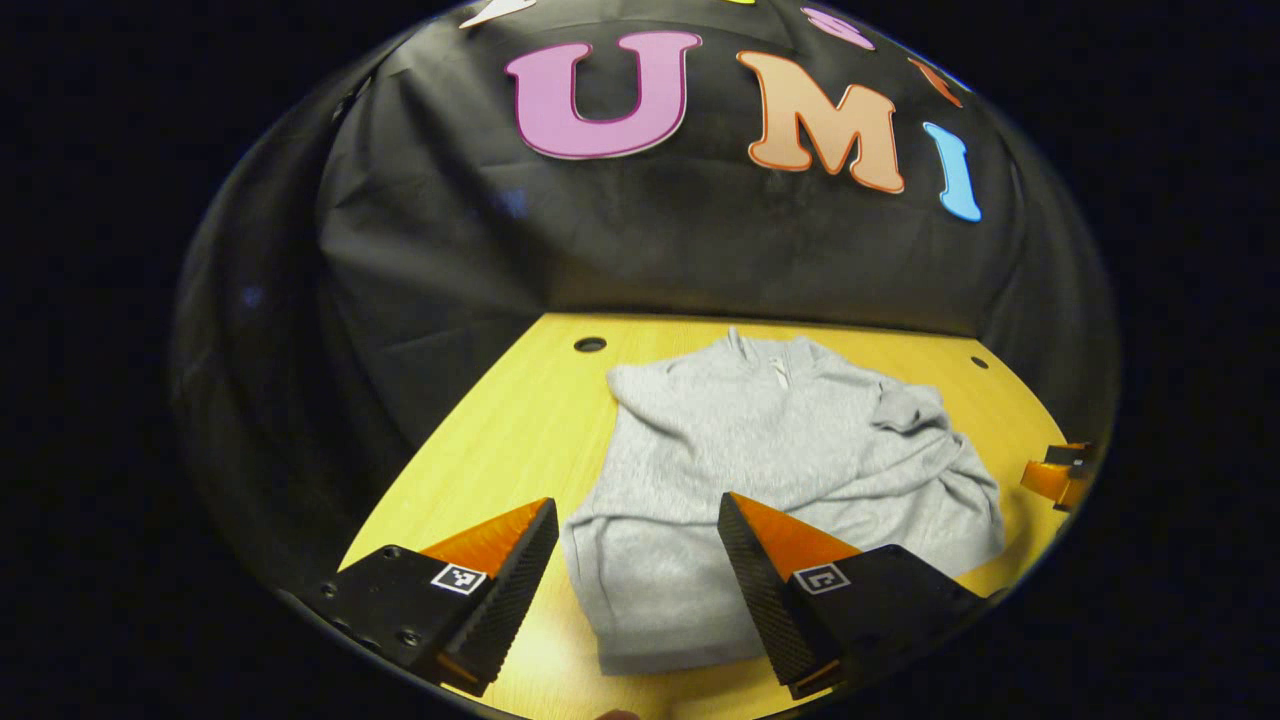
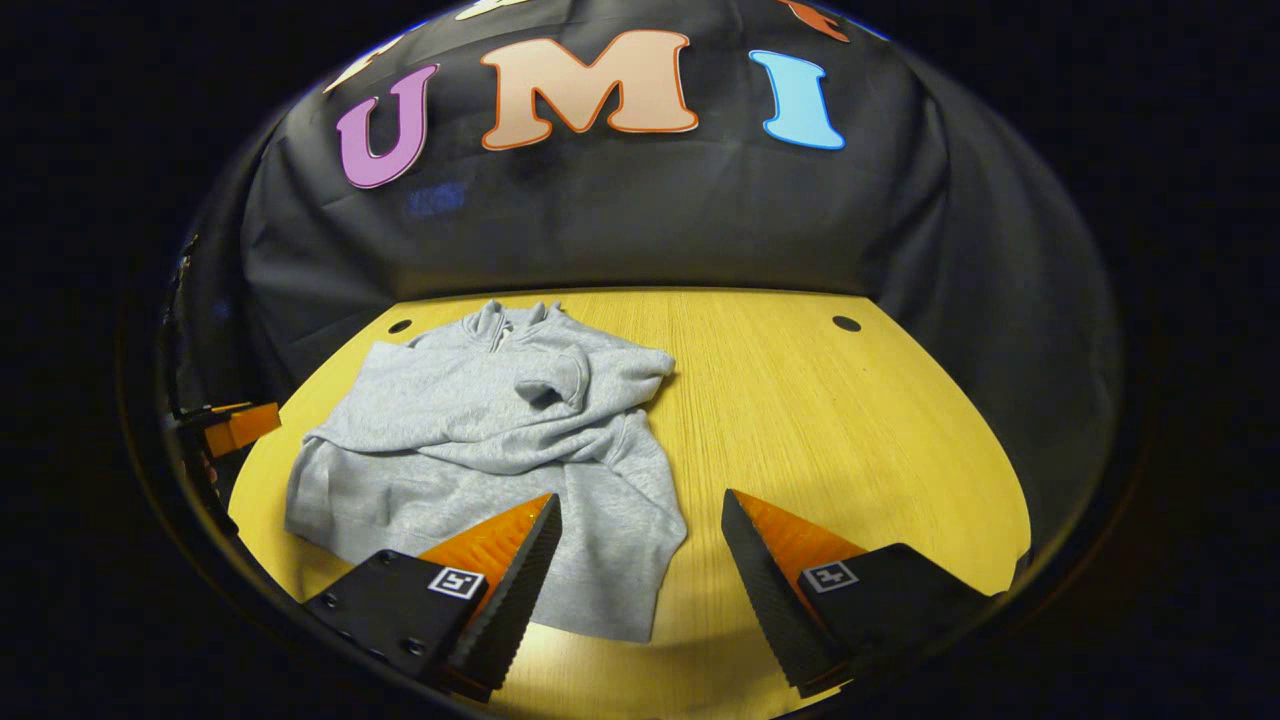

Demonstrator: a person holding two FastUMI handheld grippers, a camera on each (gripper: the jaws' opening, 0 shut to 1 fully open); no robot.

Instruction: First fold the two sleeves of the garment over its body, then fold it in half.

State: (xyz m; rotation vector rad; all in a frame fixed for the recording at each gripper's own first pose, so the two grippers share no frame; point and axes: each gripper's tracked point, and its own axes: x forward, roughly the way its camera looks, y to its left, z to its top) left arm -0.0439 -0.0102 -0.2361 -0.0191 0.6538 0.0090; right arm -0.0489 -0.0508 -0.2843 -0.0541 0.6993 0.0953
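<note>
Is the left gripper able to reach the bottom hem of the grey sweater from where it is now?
Probably yes. The left gripper is open and hangs just above the sweater, its fingers either side of the hem's left corner. Nothing lies between them; the table beside it is bare.

Grey garment (image 2: 480,440) flat on table, sleeves folded.

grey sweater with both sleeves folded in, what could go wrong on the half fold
The folded sleeve lies loose and bunched on the grey sweater, so lifting the hem could slide it off. Both tools, left and right, are open and holding nothing, and a shallow pinch on the rumpled hem may catch just one layer.
</note>
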